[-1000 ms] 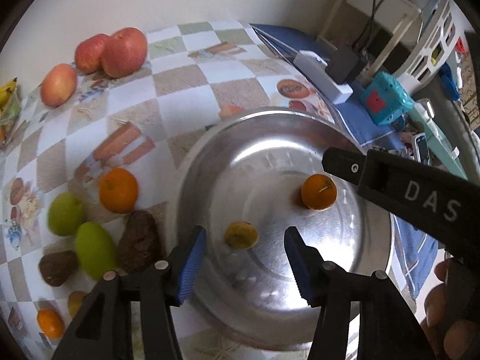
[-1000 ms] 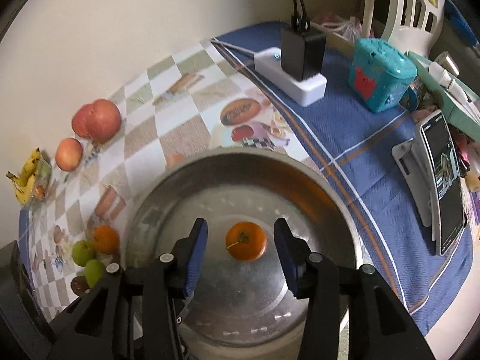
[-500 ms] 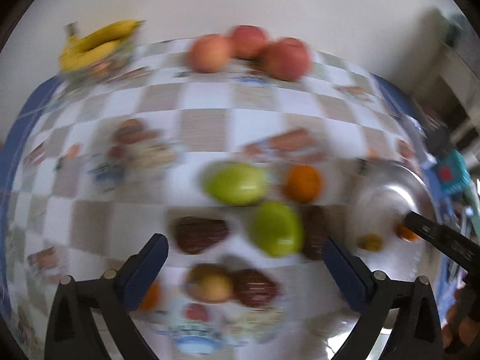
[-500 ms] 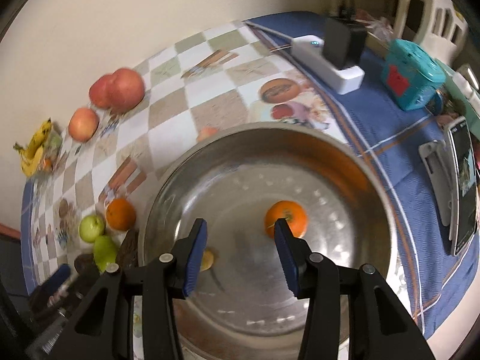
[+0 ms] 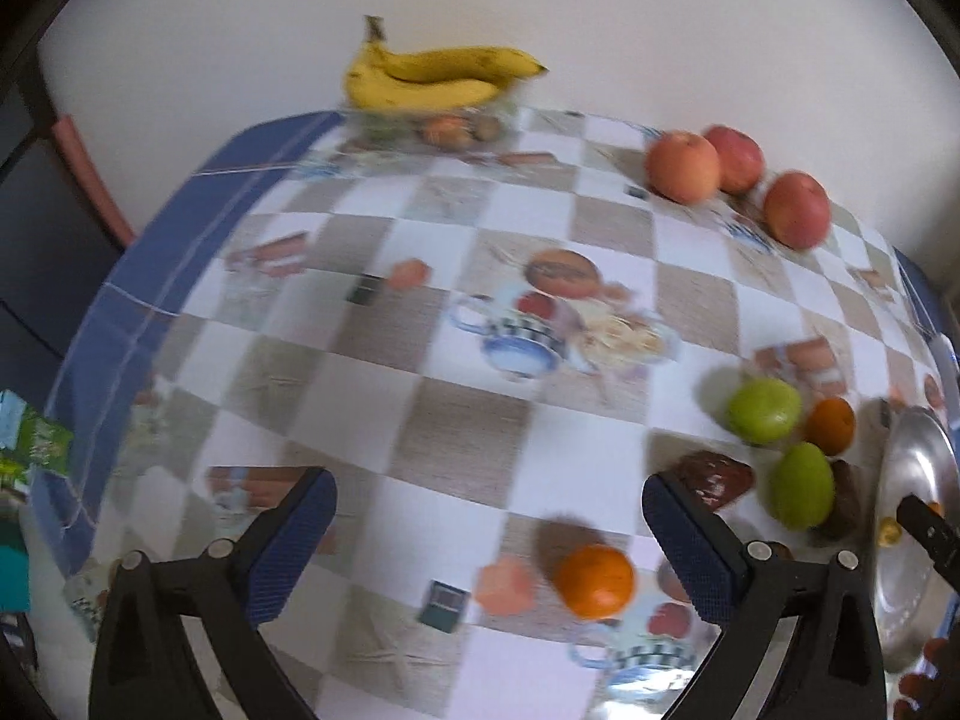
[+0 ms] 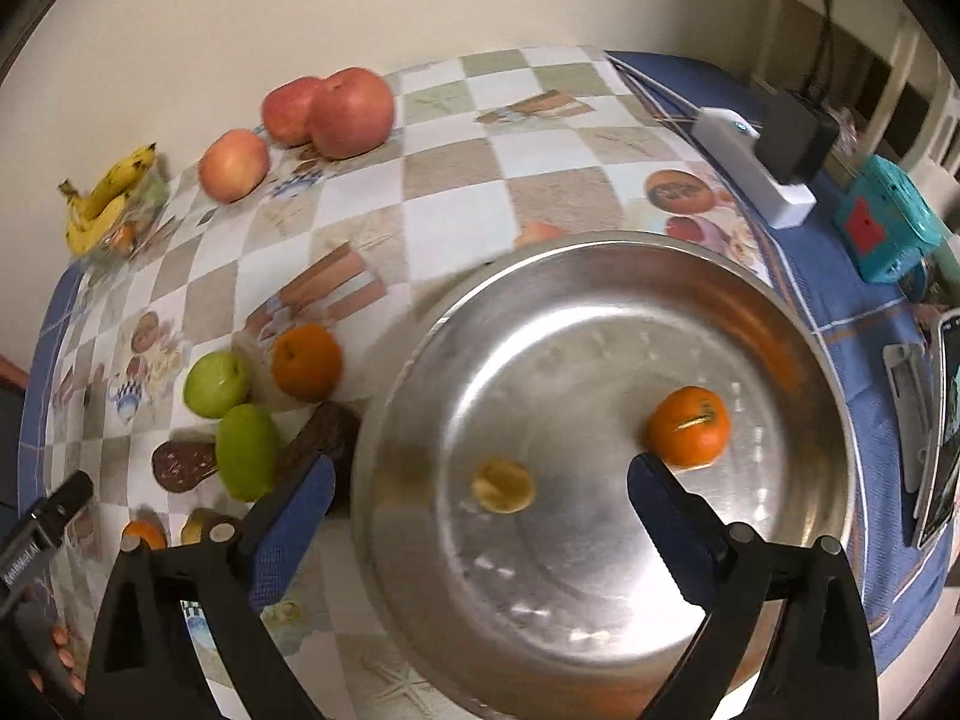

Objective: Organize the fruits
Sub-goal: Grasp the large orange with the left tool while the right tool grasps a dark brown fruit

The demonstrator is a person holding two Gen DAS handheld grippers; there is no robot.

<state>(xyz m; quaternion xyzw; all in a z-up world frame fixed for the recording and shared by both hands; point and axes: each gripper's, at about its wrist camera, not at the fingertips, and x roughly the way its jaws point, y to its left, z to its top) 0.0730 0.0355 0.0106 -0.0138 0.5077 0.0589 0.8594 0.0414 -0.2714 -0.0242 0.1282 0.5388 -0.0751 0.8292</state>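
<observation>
A steel bowl [image 6: 600, 618] holds an orange [image 6: 689, 426] and a small yellow fruit [image 6: 503, 485]. My right gripper [image 6: 477, 525] is open and empty above the bowl's near side. My left gripper [image 5: 489, 534] is open and empty over the checked tablecloth, with an orange [image 5: 594, 581] between its fingers and nearer the right one. Two green fruits [image 5: 763, 409] [image 5: 801, 485], another orange [image 5: 830, 425] and brown fruits [image 5: 715, 479] lie left of the bowl [image 5: 918, 480]. Three red apples [image 6: 351, 111] and bananas [image 5: 438, 78] lie at the wall.
A white power strip [image 6: 756, 162] with a black plug, a teal toy box [image 6: 885, 219] and a phone [image 6: 945, 420] lie on the blue cloth right of the bowl. The table's left edge [image 5: 120, 312] drops off to a dark floor.
My left gripper has swung left from over the bowl to the tablecloth and opened wide. My right gripper has drawn back from the orange in the bowl and opened wider.
</observation>
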